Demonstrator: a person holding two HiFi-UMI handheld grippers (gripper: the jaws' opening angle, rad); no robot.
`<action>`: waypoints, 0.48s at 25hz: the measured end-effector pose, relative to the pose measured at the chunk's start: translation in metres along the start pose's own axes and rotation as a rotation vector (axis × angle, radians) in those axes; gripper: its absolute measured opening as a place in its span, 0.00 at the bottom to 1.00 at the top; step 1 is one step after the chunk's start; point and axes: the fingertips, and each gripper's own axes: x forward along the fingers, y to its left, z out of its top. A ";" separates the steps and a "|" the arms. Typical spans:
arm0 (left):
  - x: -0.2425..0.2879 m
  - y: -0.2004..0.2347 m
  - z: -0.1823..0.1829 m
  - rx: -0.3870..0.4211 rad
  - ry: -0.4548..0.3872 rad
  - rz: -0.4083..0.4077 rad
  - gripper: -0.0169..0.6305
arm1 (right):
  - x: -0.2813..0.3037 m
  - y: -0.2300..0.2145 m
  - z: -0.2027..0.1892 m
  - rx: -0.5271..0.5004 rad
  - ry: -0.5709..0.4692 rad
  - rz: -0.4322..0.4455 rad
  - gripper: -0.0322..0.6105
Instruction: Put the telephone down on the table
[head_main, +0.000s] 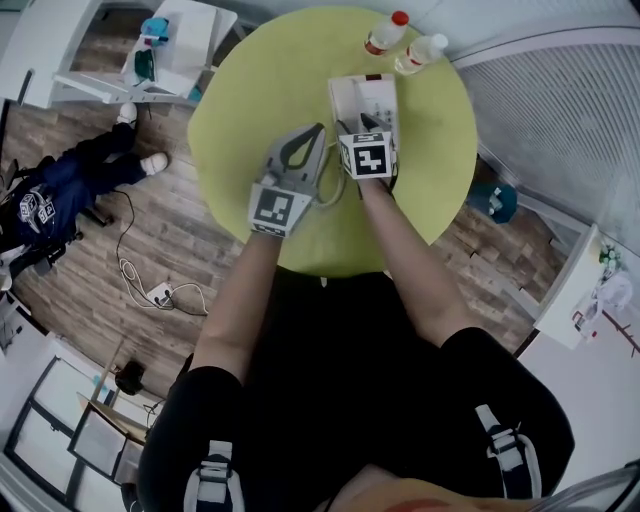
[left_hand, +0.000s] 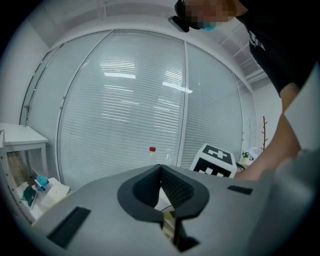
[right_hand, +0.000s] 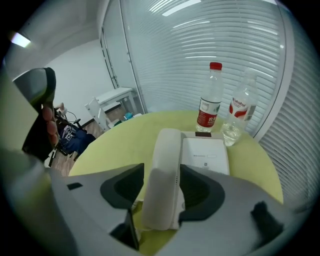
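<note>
A white telephone (head_main: 362, 100) sits at the far middle of the round yellow-green table (head_main: 250, 100). In the right gripper view its handset (right_hand: 165, 175) lies along the left side of the base (right_hand: 205, 155), running between my right gripper's jaws. My right gripper (right_hand: 161, 172) is open, with the jaws standing on either side of the handset and not pressing it. From the head view, that gripper (head_main: 368, 125) hovers over the phone's near end. My left gripper (head_main: 318, 130) is just left of the phone, jaws shut on nothing, tips together (left_hand: 160, 167).
A red-capped bottle (head_main: 385, 33) and a clear bottle (head_main: 420, 52) stand just behind the phone, near the table's far edge. A white cord (head_main: 330, 195) curls between the grippers. A white side table (head_main: 170, 50) and a person on the floor (head_main: 60, 190) are at left.
</note>
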 end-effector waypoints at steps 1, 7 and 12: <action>-0.001 0.002 -0.001 -0.002 0.003 0.000 0.04 | 0.004 0.000 -0.002 0.006 0.011 -0.004 0.40; -0.003 0.011 -0.010 -0.024 0.013 -0.006 0.04 | 0.019 -0.001 -0.015 0.028 0.067 -0.028 0.40; -0.003 0.012 -0.015 -0.035 0.018 -0.010 0.04 | 0.023 -0.002 -0.017 0.043 0.071 -0.057 0.38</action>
